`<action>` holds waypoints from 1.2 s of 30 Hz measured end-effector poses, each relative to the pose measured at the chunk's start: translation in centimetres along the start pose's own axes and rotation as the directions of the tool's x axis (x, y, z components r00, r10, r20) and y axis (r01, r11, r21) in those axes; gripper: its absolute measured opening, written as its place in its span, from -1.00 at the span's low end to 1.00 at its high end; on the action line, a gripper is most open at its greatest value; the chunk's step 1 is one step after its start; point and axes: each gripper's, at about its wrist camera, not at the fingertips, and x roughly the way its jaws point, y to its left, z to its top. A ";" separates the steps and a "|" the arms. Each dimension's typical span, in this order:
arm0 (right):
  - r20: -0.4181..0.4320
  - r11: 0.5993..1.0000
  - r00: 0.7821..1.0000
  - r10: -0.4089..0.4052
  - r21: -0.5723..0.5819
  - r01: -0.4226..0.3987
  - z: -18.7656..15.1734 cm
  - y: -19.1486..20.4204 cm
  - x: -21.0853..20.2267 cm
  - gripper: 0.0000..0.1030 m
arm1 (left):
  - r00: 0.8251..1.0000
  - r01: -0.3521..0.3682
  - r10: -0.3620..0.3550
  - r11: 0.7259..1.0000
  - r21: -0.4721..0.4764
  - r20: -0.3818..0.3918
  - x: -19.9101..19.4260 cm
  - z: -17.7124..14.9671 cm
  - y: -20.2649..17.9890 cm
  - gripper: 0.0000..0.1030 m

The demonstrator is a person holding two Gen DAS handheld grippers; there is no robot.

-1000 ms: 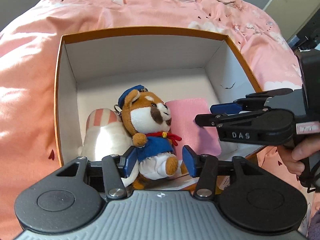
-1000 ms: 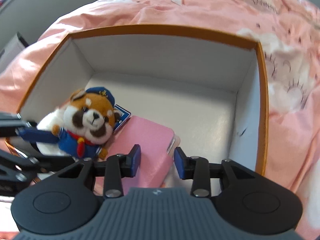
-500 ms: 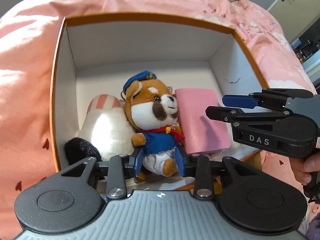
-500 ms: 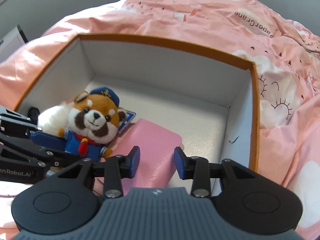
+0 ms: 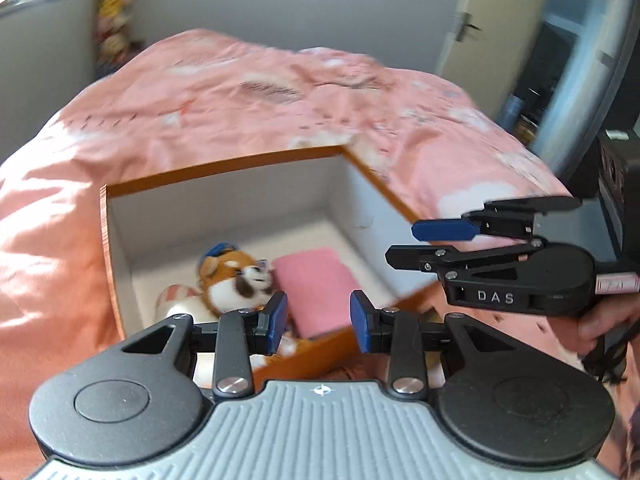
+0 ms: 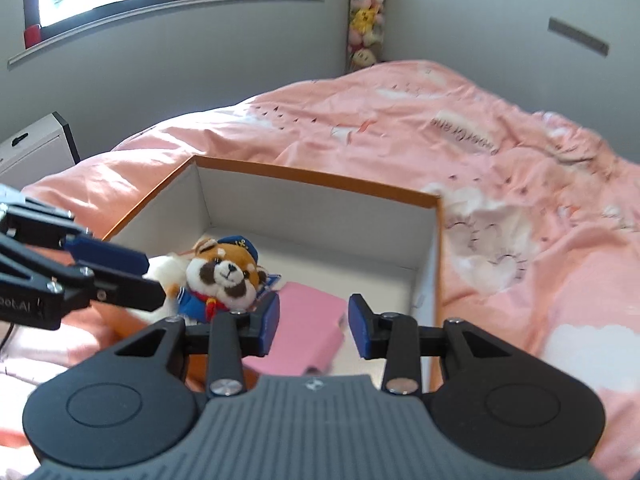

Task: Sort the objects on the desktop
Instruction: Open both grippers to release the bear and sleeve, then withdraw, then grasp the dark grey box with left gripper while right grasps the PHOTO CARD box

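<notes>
A: Where are the things?
B: In the orange box (image 6: pixel 436 248) at mid-frame – plush toy (image 6: pixel 224 276) beside the pink case (image 6: pixel 304 332)

A: Jaws?
B: Left gripper (image 5: pixel 318 318) and right gripper (image 6: pixel 314 322) both gape, holding nothing

A: Risk?
B: A low pass could catch the box rim – tipping it on the soft bedspread (image 6: pixel 520 160)

A bed with a pink duvet (image 6: pixel 460 152) carries everything. An open orange-rimmed box (image 6: pixel 320 178) sits directly on it.

Both wrist views look down, from opposite sides, into the box (image 5: pixel 224 168).
</notes>
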 end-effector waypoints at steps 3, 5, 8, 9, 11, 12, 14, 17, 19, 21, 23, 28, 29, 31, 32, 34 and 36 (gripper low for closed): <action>0.001 0.999 0.999 -0.033 0.013 0.033 -1.6 0.2 -2.2 -0.12 | 0.999 0.037 -0.037 0.995 0.091 -0.010 -0.2 -1.0 -1.8 -0.25; -0.004 0.999 0.999 -0.033 0.028 0.033 -2.9 0.2 -3.6 -0.11 | 0.997 0.058 -0.050 0.986 0.159 -0.051 0.1 -1.9 -3.0 -0.25; -0.023 0.998 0.998 -0.054 0.043 0.055 -5.1 0.6 -5.0 -0.11 | 0.991 0.102 -0.079 0.968 0.230 -0.108 1.0 -3.3 -4.5 -0.25; -0.033 0.997 0.998 -0.061 0.041 0.062 -5.8 0.9 -5.4 -0.11 | 0.987 0.124 -0.094 0.960 0.250 -0.129 1.3 -3.7 -5.0 -0.24; -0.056 0.997 0.996 -0.073 0.022 0.075 -7.2 1.6 -6.1 -0.13 | 0.977 0.166 -0.117 0.942 0.293 -0.177 2.1 -4.9 -5.8 -0.24; -0.070 0.997 0.994 -0.079 0.010 0.080 -7.8 1.9 -6.3 -0.13 | 0.972 0.181 -0.121 0.932 0.314 -0.202 2.4 -5.5 -6.2 -0.23; -0.092 0.997 0.993 -0.075 -0.008 0.074 -8.9 2.6 -6.8 -0.13 | 0.964 0.202 -0.123 0.917 0.344 -0.237 2.9 -6.5 -6.9 -0.10; -0.126 0.998 0.990 -0.056 -0.026 0.053 -10.2 3.5 -7.2 -0.14 | 0.948 0.237 -0.133 0.901 0.363 -0.288 3.4 -7.8 -7.5 -0.03; -0.148 0.998 0.988 -0.051 -0.051 0.044 -10.9 4.1 -7.3 -0.14 | 0.940 0.256 -0.139 0.892 0.373 -0.312 3.7 -8.5 -7.8 -0.01; -0.170 0.996 0.984 -0.048 -0.084 0.034 -11.6 4.7 -7.5 -0.14 | 0.933 0.268 -0.137 0.881 0.390 -0.332 4.0 -9.0 -8.2 0.00; -0.193 0.994 0.980 -0.049 -0.109 0.029 -12.2 5.0 -7.4 -0.14 | 0.926 0.281 -0.139 0.873 0.399 -0.351 4.3 -9.5 -8.5 0.01; -0.235 0.986 0.969 -0.083 -0.160 0.046 -13.2 5.5 -6.7 -0.14 | 0.921 0.282 -0.126 0.869 0.408 -0.369 5.4 -10.0 -9.0 0.10; -0.238 0.984 0.967 -0.086 -0.174 0.045 -13.3 5.7 -6.6 -0.14 | 0.922 0.276 -0.116 0.865 0.418 -0.369 5.6 -10.1 -9.3 0.11; -0.246 0.978 0.964 -0.100 -0.205 0.049 -13.5 6.1 -6.2 -0.14 | 0.924 0.275 -0.110 0.856 0.437 -0.366 6.1 -10.3 -9.6 0.11; -0.249 0.975 0.963 -0.107 -0.214 0.054 -13.7 6.2 -6.0 -0.13 | 0.922 0.278 -0.111 0.855 0.438 -0.370 6.4 -10.3 -9.8 0.11; -0.254 0.971 0.959 -0.128 -0.228 0.070 -13.9 6.4 -5.6 -0.12 | 0.919 0.283 -0.116 0.859 0.426 -0.376 7.0 -10.4 -9.8 0.11; -0.252 0.966 0.956 -0.150 -0.243 0.087 -14.3 6.6 -5.3 -0.12 | 0.911 0.304 -0.138 0.862 0.406 -0.388 7.5 -10.5 -9.7 -0.03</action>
